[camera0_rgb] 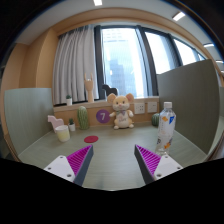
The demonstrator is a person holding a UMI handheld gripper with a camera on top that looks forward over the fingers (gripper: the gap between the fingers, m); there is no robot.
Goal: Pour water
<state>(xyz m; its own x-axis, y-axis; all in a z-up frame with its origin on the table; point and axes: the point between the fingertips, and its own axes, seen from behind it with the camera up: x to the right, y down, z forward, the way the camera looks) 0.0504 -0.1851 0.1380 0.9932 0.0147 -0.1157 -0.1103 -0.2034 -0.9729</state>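
A clear plastic water bottle point(166, 127) with a white cap and a blue and yellow label stands upright on the grey table point(112, 145), ahead of my right finger. A small white cup point(63, 133) stands on the table, ahead of my left finger. My gripper point(112, 160) is open, its two purple pads point(78, 159) wide apart, with only bare table between them. Both bottle and cup are well beyond the fingertips.
A plush toy point(122, 110) sits at the back middle of the table, a red coaster point(91, 139) in front of it. Small items, one a pink thing point(56, 120), stand behind the cup. Grey partitions point(28, 105) flank the table; windows with curtains lie behind.
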